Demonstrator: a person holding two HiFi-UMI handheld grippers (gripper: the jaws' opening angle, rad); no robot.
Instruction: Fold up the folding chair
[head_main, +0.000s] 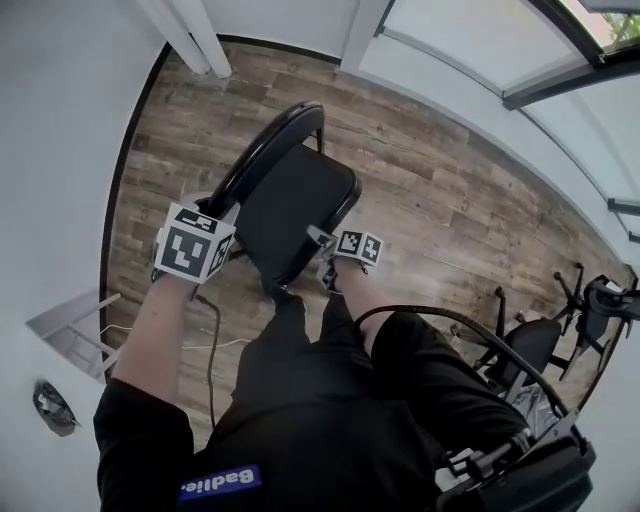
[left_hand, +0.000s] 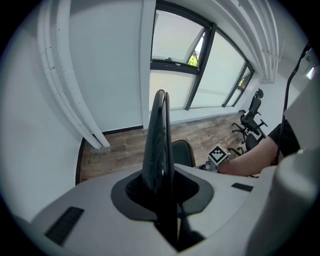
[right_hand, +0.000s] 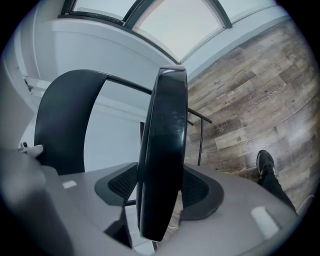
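Note:
The black folding chair stands on the wood floor, its seat (head_main: 297, 205) tilted up toward the curved backrest (head_main: 262, 150). My left gripper (head_main: 224, 208) holds the backrest's top edge; in the left gripper view the thin black backrest (left_hand: 159, 135) runs straight up between the pads of the left gripper (left_hand: 162, 192). My right gripper (head_main: 322, 258) is at the seat's near edge. In the right gripper view the seat (right_hand: 165, 145) stands edge-on, pinched by the right gripper (right_hand: 157, 195), with the backrest (right_hand: 65, 120) to its left.
White pipes (head_main: 195, 35) run along the wall behind the chair. Black office chairs (head_main: 530, 345) stand at the right. A cable (head_main: 210, 340) trails on the floor by my legs. A person's shoe (right_hand: 265, 165) rests on the floor. Windows line the far wall.

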